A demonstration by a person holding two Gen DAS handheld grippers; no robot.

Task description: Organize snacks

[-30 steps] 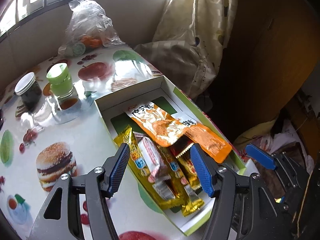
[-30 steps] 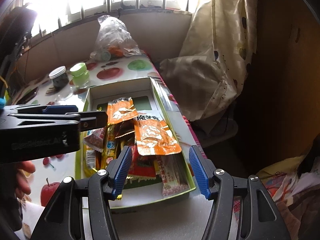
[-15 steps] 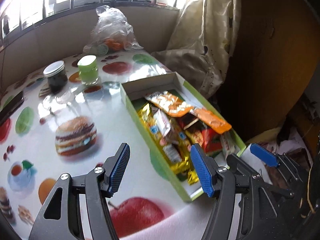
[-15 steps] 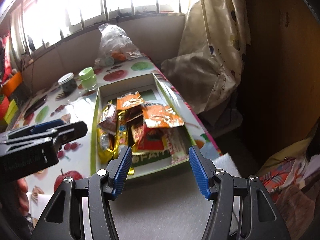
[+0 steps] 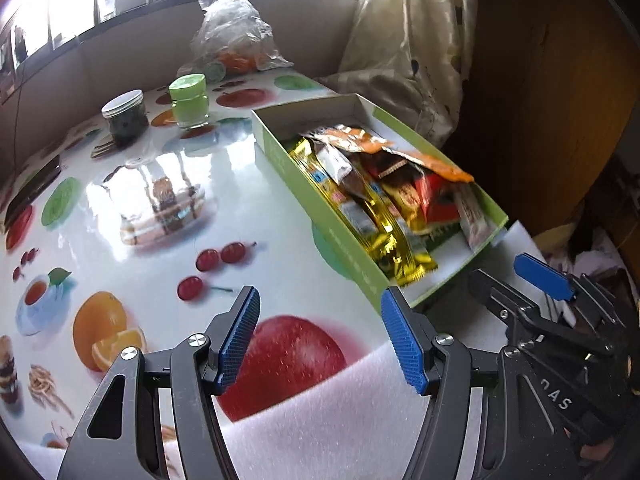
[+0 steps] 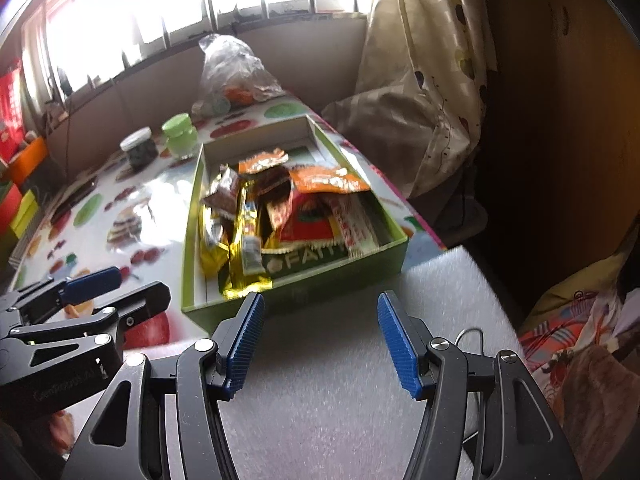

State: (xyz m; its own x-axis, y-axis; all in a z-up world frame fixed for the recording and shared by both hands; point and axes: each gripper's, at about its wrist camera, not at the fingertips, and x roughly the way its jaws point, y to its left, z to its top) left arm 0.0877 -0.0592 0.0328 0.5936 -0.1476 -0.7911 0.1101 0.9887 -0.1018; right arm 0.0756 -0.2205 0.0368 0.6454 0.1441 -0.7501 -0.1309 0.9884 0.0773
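Two tongs (image 5: 320, 340) (image 6: 320, 344) agape; one snack box (image 6: 296, 288)

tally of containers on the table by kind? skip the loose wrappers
Lidded jars: 2, the dark jar with the white lid and the green jar
Open boxes: 1, the green snack box
Plastic bags: 1, the clear bag at the far edge
Total: 4

Both the left gripper and the right gripper are open and hold nothing.
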